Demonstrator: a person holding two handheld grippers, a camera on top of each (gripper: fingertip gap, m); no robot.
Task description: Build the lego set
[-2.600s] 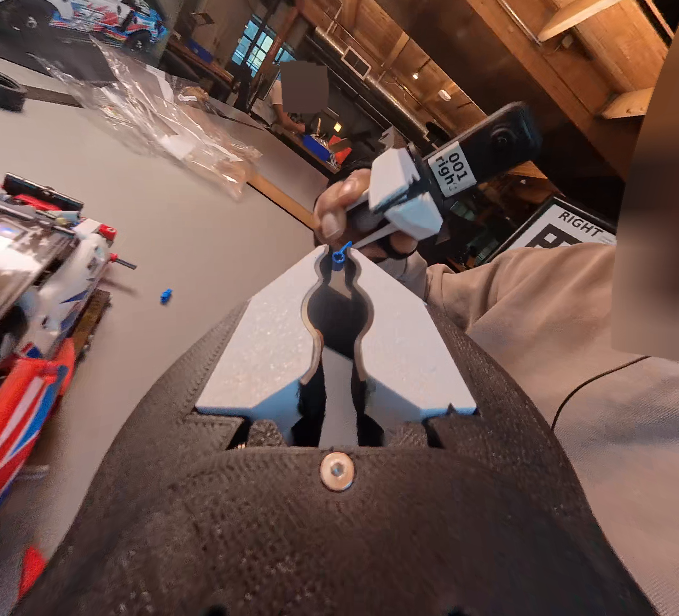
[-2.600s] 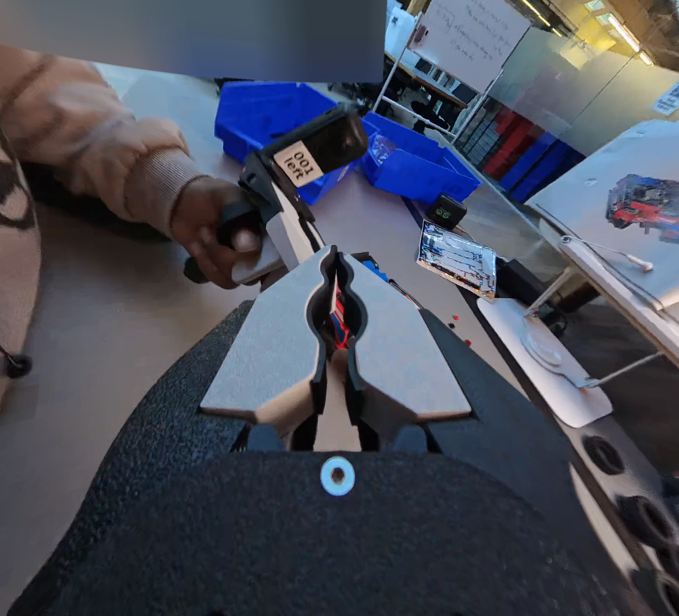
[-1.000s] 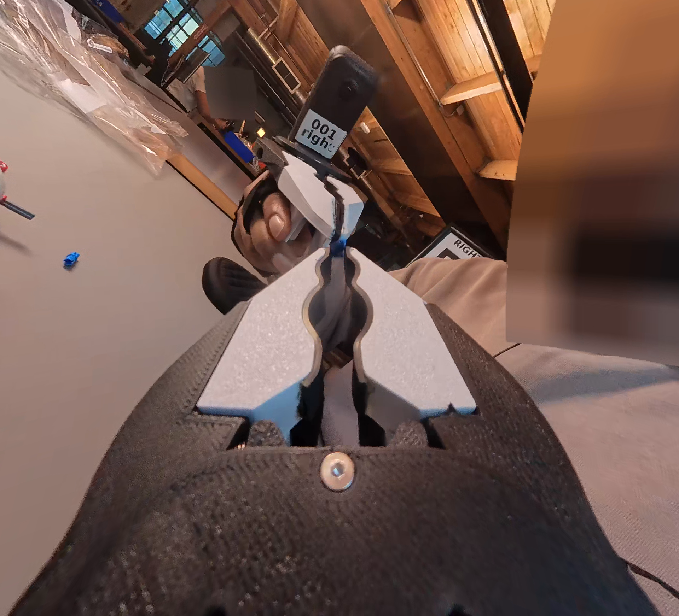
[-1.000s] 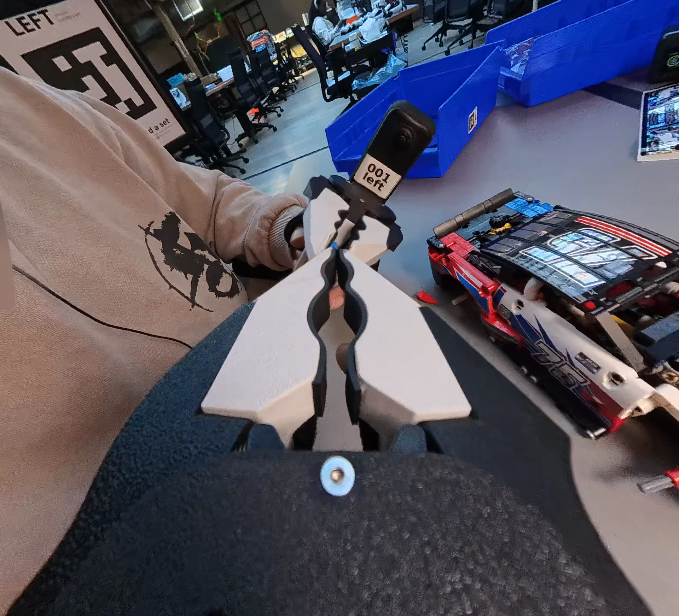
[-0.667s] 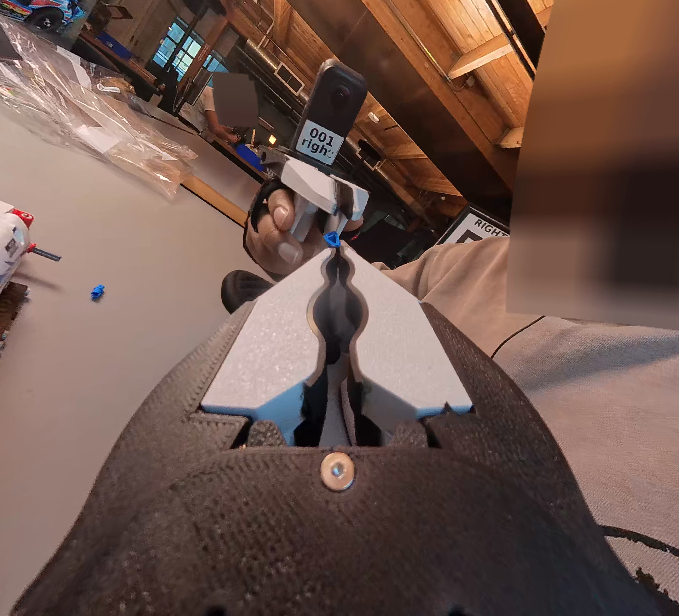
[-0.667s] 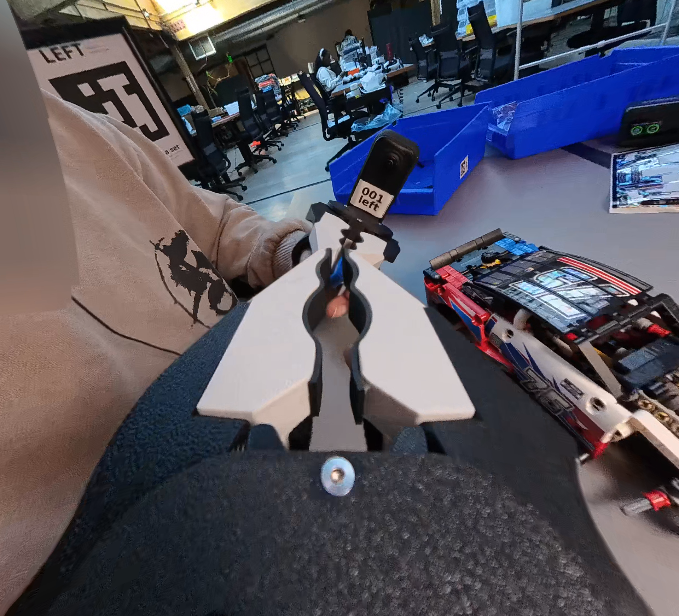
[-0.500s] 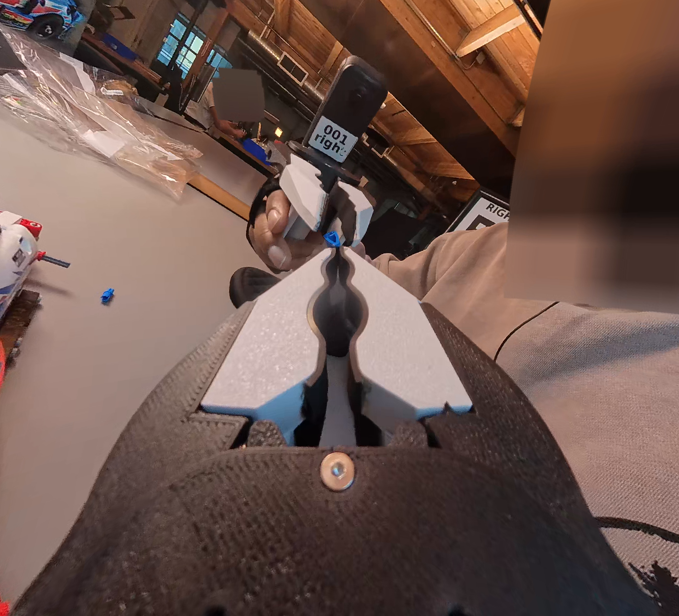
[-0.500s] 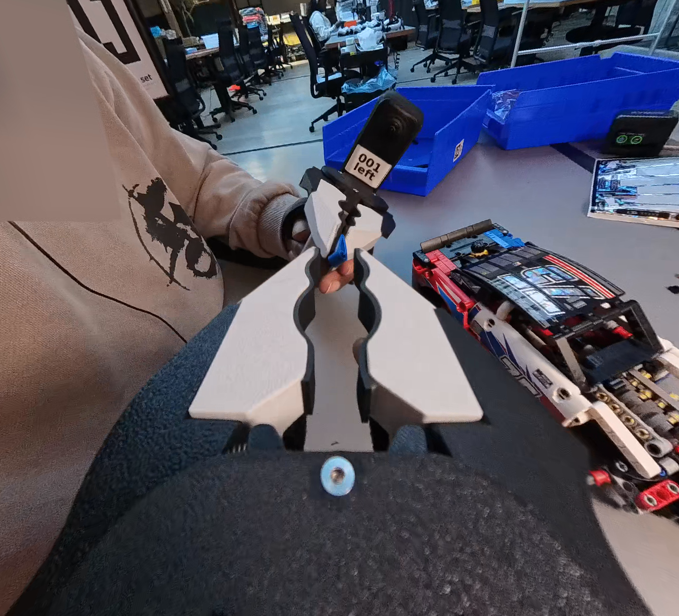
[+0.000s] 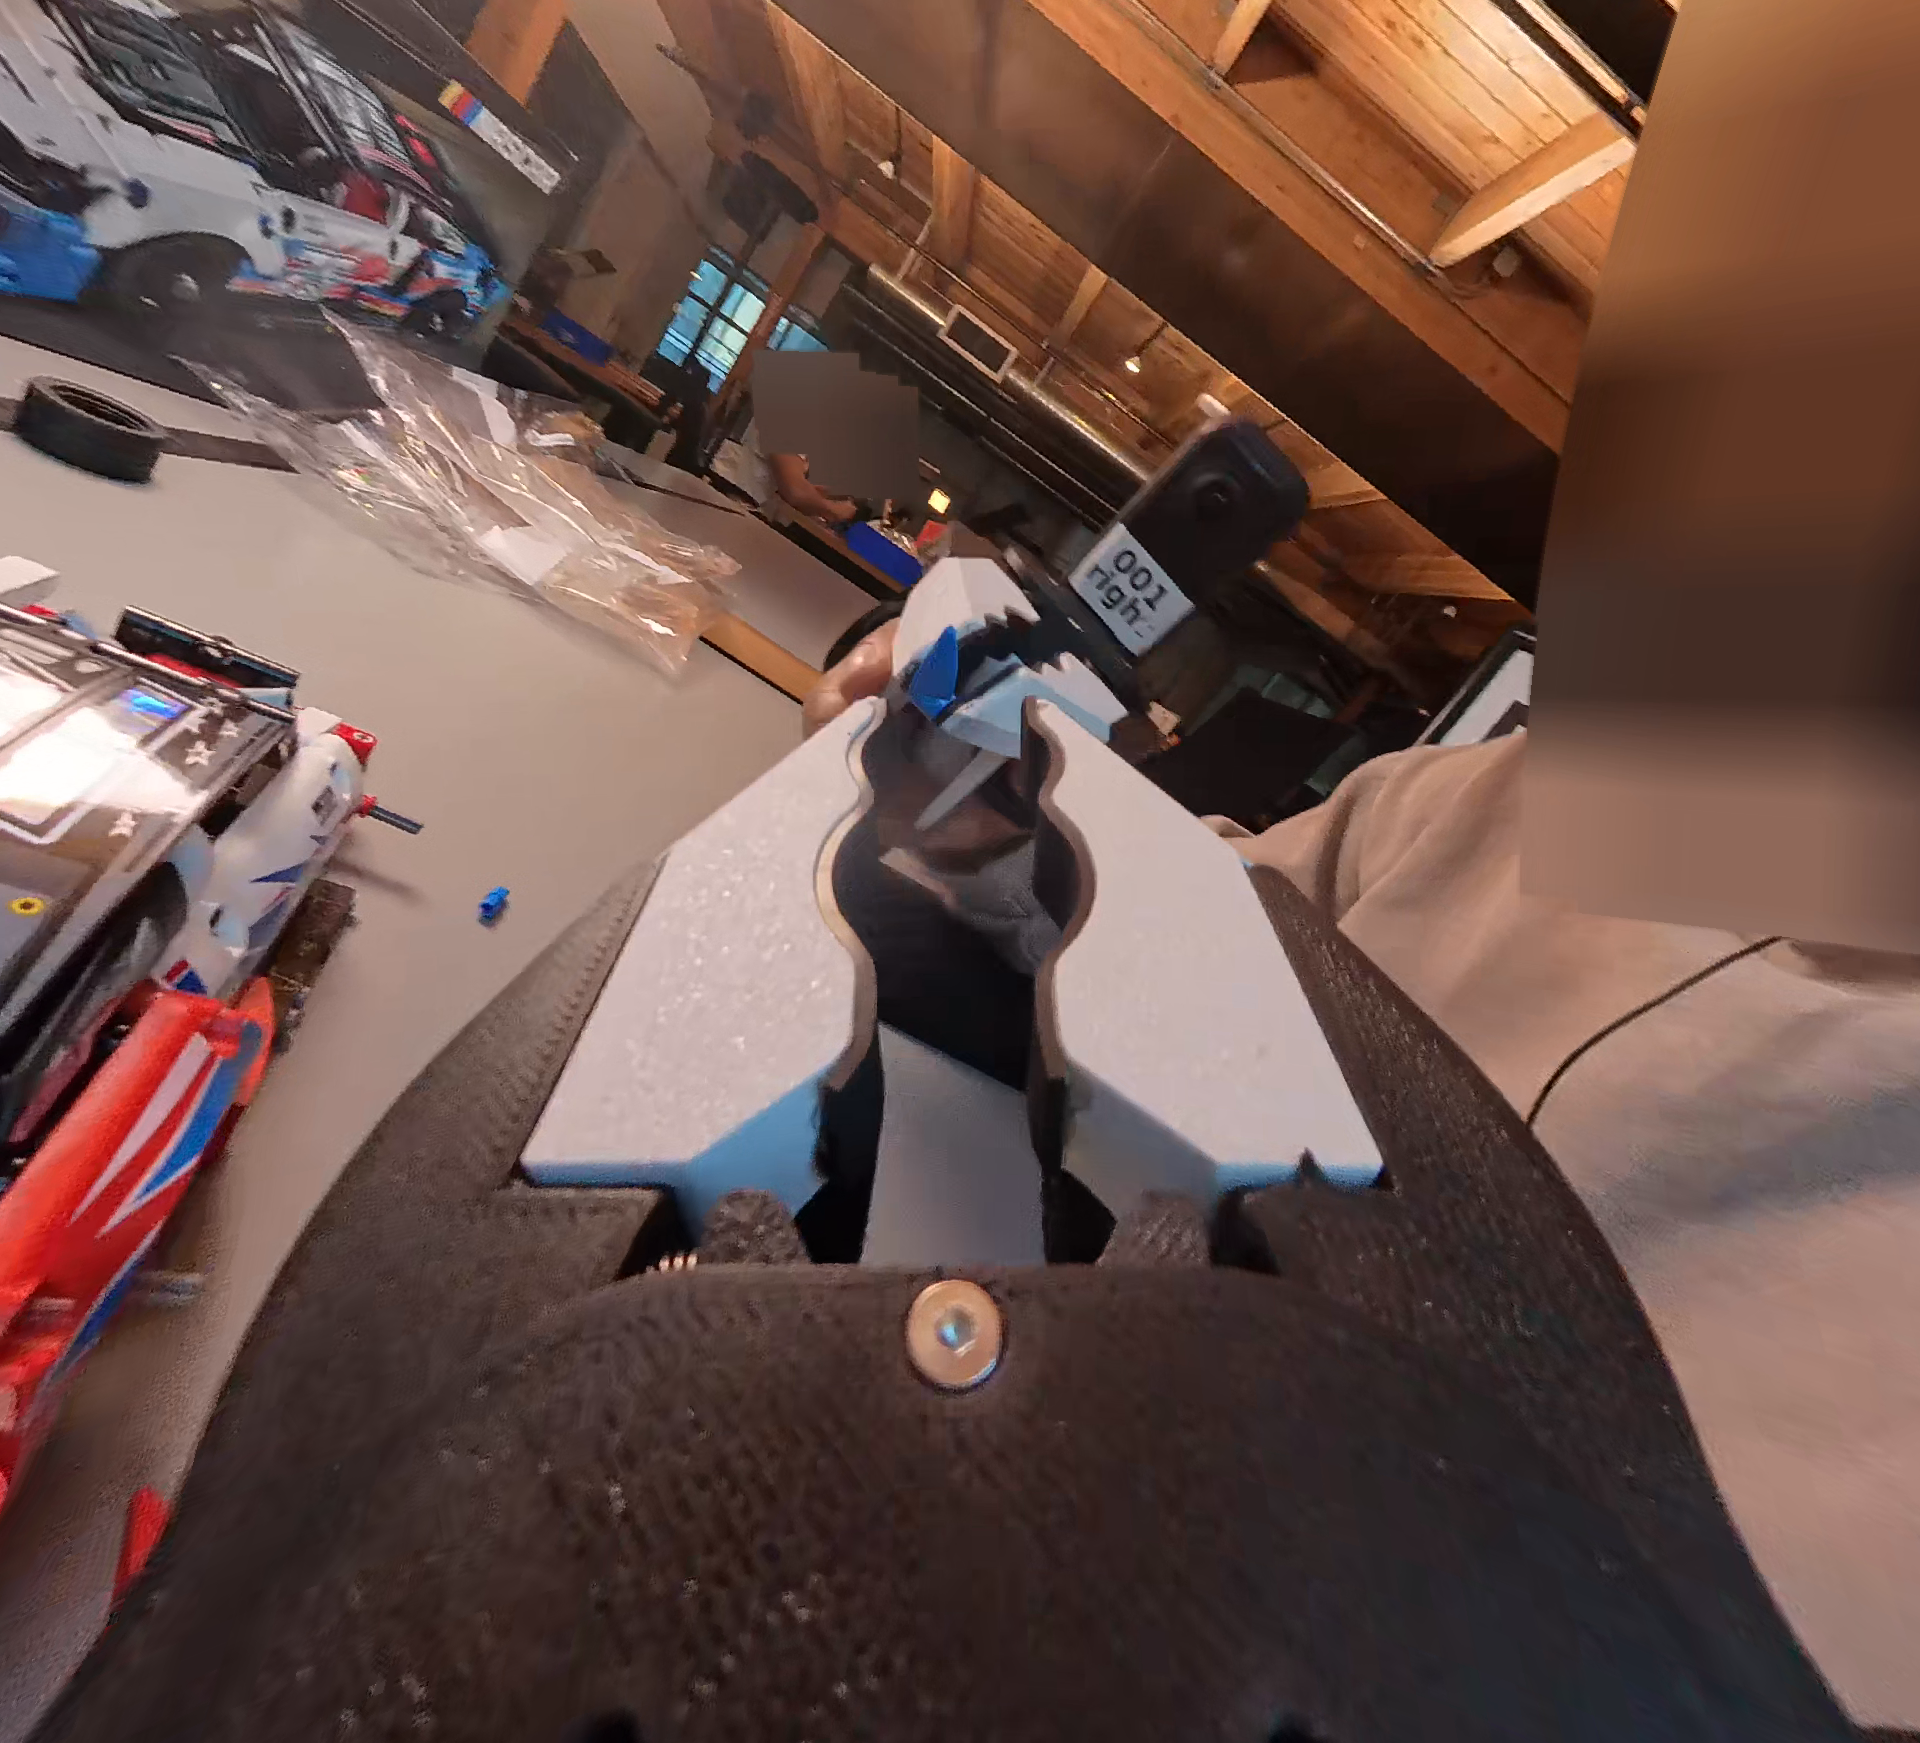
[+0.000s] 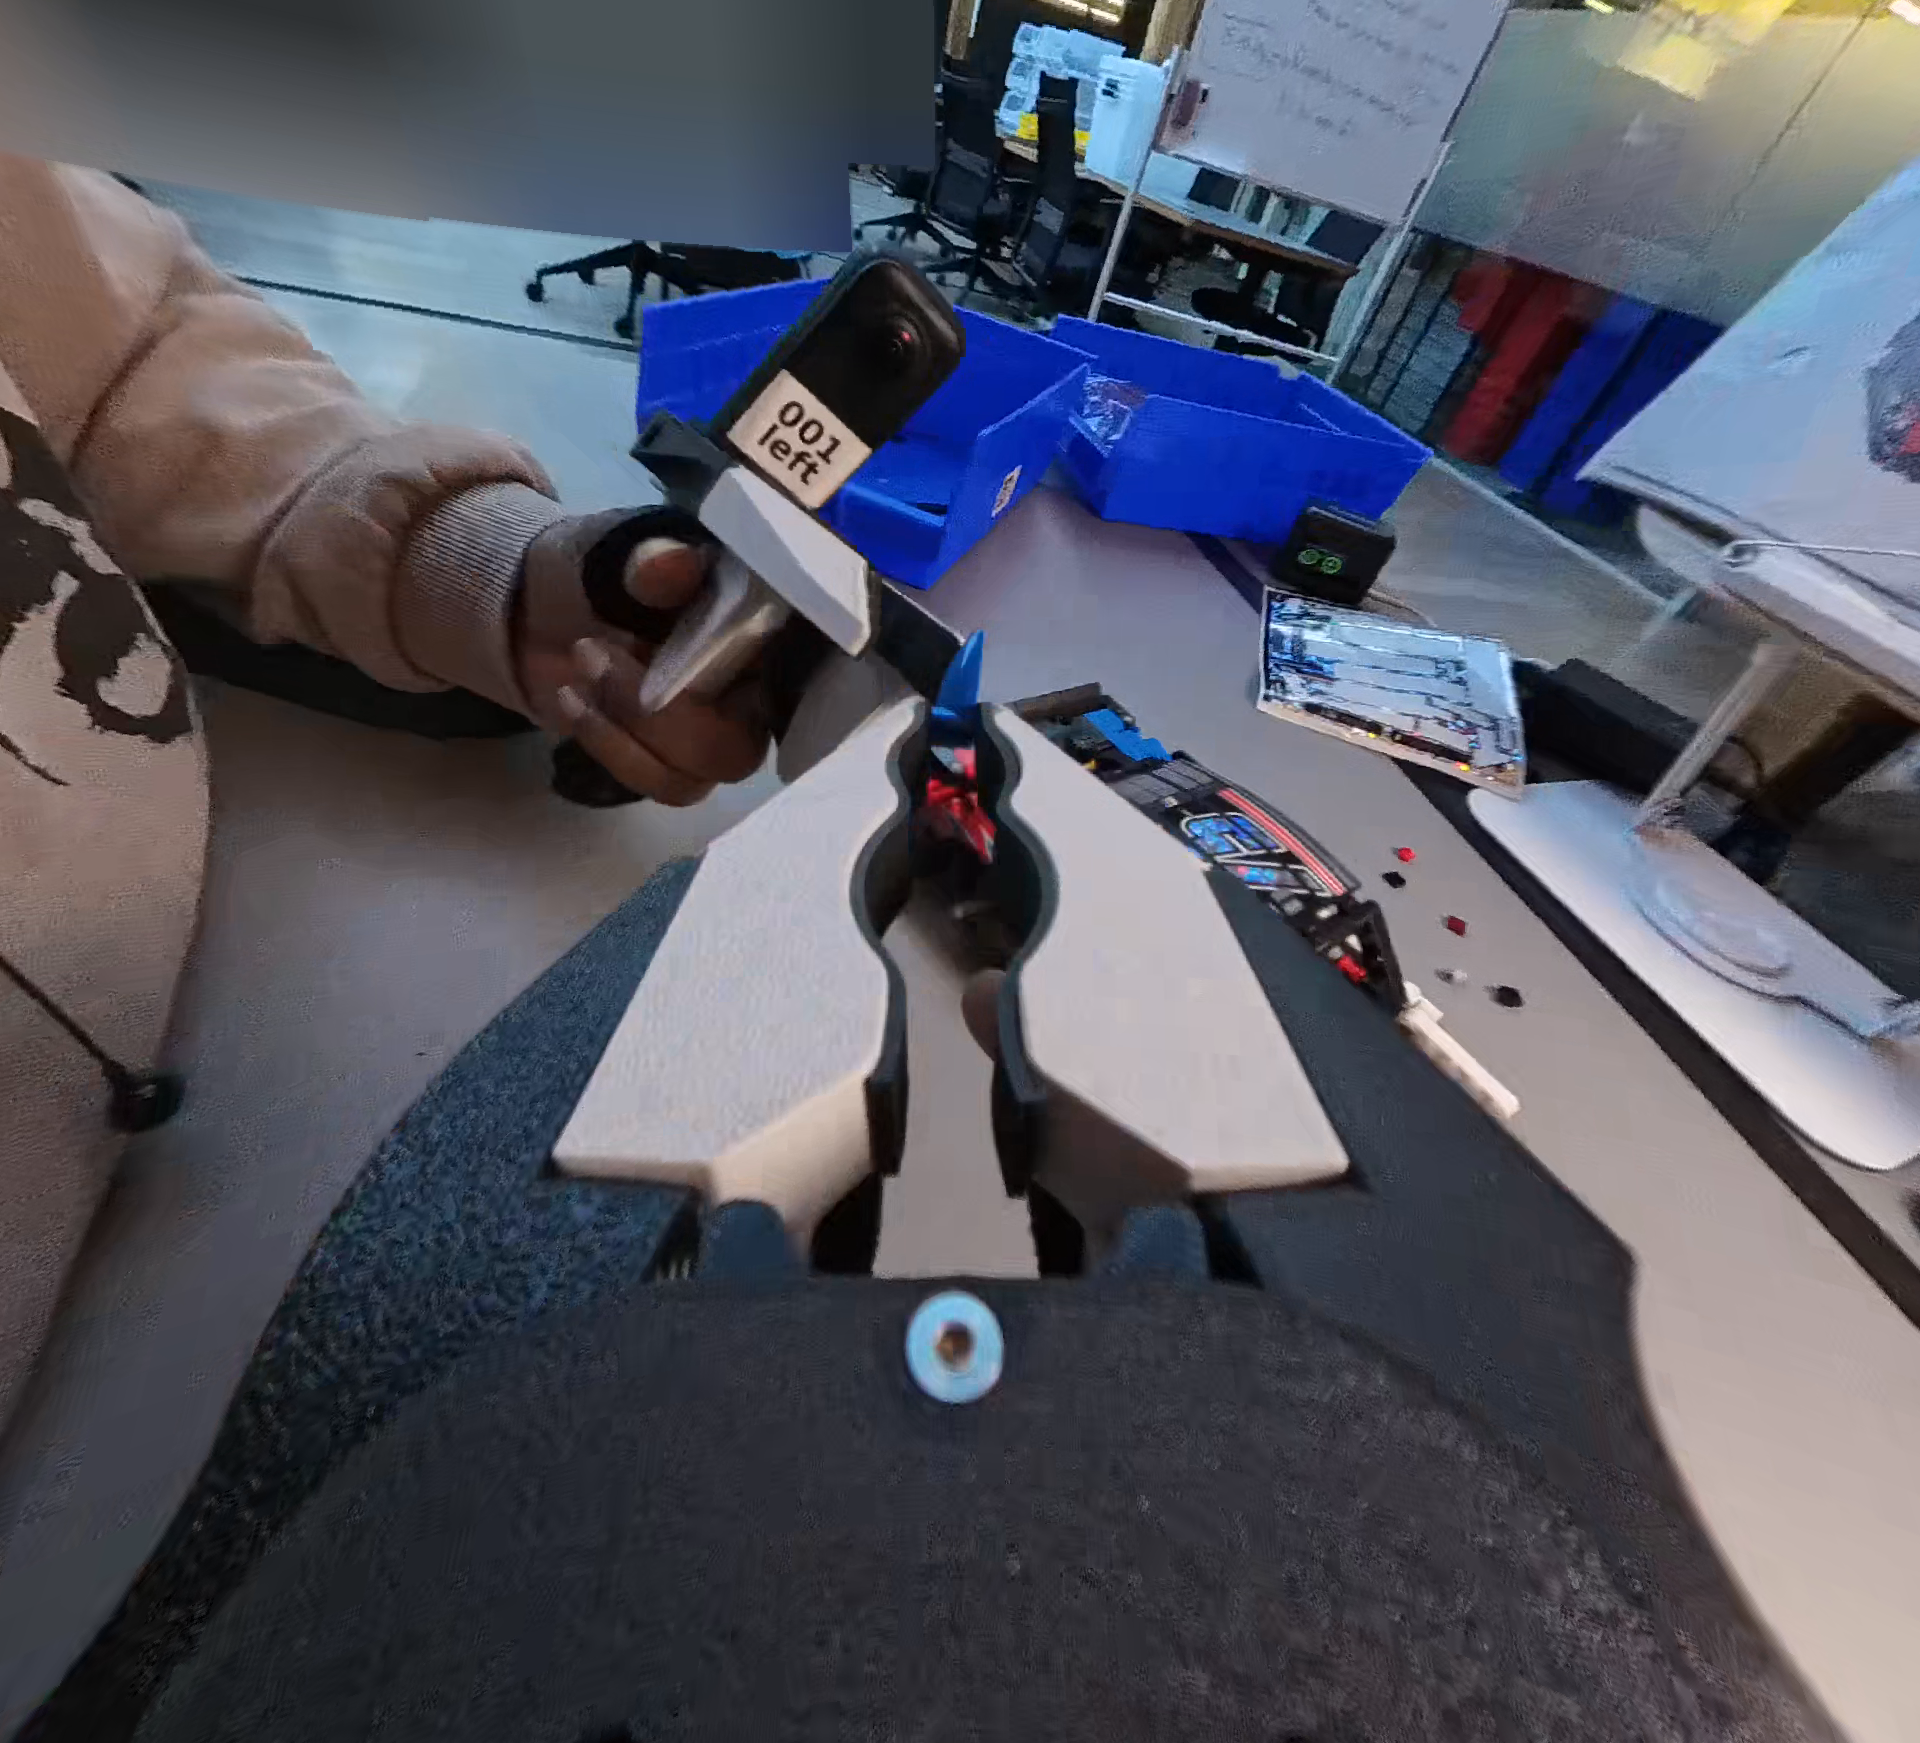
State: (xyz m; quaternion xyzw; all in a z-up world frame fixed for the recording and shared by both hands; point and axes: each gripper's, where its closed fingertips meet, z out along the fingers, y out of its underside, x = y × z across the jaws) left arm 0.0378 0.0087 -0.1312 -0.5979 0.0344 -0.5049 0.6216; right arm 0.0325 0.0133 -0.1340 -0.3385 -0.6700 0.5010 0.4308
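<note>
Right wrist view, right gripper (image 10: 954, 725) apparently pinching blue piece (image 10: 964, 677), left gripper (image 9: 954, 725) parted.

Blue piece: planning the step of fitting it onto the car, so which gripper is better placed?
Right: the right gripper pinches the blue piece, with the car just beyond; the left gripper is open, empty.

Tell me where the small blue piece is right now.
The small blue piece is pinched at the tips of the right gripper, held in the air over the lego car; the left gripper is open.
</note>
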